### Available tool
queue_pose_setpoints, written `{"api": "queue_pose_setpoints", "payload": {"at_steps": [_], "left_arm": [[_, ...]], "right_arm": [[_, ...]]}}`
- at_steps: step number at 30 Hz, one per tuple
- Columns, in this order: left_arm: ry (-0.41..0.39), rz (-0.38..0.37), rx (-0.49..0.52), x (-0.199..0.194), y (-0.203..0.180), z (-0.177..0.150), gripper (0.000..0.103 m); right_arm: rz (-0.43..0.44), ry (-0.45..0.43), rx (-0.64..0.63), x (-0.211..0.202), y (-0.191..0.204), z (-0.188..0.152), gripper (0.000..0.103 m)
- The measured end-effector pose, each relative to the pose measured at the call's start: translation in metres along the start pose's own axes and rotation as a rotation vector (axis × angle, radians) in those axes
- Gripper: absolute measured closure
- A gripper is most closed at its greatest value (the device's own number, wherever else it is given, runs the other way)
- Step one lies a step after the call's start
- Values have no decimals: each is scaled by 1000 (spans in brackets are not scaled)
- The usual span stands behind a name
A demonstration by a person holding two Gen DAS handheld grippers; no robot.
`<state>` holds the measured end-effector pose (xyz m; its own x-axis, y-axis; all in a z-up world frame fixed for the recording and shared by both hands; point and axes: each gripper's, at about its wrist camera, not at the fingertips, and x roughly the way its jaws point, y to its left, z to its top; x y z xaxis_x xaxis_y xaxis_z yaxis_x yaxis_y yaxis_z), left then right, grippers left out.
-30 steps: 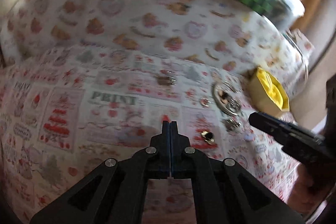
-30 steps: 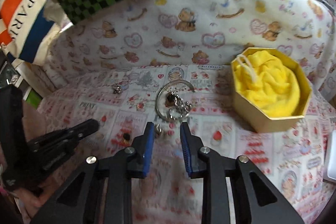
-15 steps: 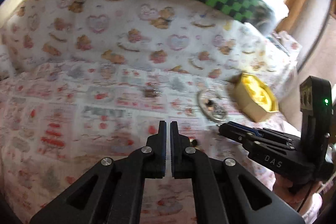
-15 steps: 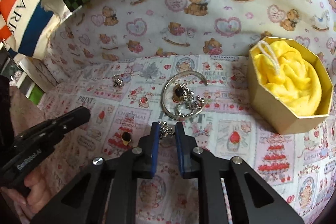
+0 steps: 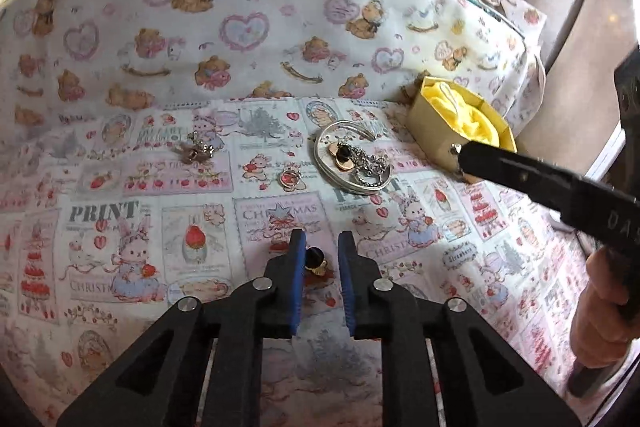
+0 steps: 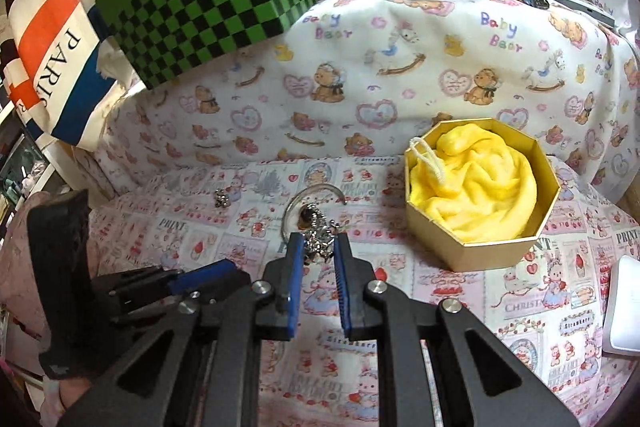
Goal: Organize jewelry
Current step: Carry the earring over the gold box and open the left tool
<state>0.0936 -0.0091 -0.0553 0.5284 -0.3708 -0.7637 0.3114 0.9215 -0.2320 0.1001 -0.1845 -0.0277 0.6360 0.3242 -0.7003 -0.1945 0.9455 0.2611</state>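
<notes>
Left gripper (image 5: 322, 259) opening, jaws astride a black-and-gold ring (image 5: 315, 261) lying on the printed cloth (image 5: 120, 187), pads not yet pressing it; probably lining up for a pick. Right gripper (image 6: 318, 251) clamped on a small silver charm (image 6: 318, 247), lifted clear of the cloth, apparently for carrying toward the gold box (image 6: 480, 187) with its yellow lining, near on the right. Still out on the cloth: bangle (image 5: 352, 159) ringing a tangled chain, a small pendant (image 5: 289, 179), another silver cluster (image 5: 196, 151). Box holds no jewelry yet.
</notes>
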Motion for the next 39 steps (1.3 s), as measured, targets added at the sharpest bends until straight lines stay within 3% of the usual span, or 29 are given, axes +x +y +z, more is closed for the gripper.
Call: {"api": "queue_pose_setpoints", "payload": {"at_steps": [5,11,13,14,21,26,30,36,39], "left_arm": [[12,10,-31,1,5,0,88],[22,-41,-86,-1,18,0,88],[22,-32,-71,-1,17,-1,90],[21,-20,-56,-2,15,-2,97],[13,-1,-32,-11,11,-7,98],[-68,-7,-29,-43,3,-7,98],[-119,31,46,-50,-29,28,98],[-99,-116,29,-25,-73,81,98],[-69,-176,-15,0,-88,94,98]], "right_arm": [[2,-15,28,-6,-8,3,89],[12,-34,59,-17,-18,6,89],[13,-35,69,-19,-20,7,89],[14,-36,72,-20,-21,7,89],[25,-73,102,-32,-29,14,89],[79,-155,185,-57,-55,25,89],[40,-201,230,-62,-78,27,89],[34,-195,314,-50,-118,28,89],[100,-209,345,-49,-138,28,89]]}}
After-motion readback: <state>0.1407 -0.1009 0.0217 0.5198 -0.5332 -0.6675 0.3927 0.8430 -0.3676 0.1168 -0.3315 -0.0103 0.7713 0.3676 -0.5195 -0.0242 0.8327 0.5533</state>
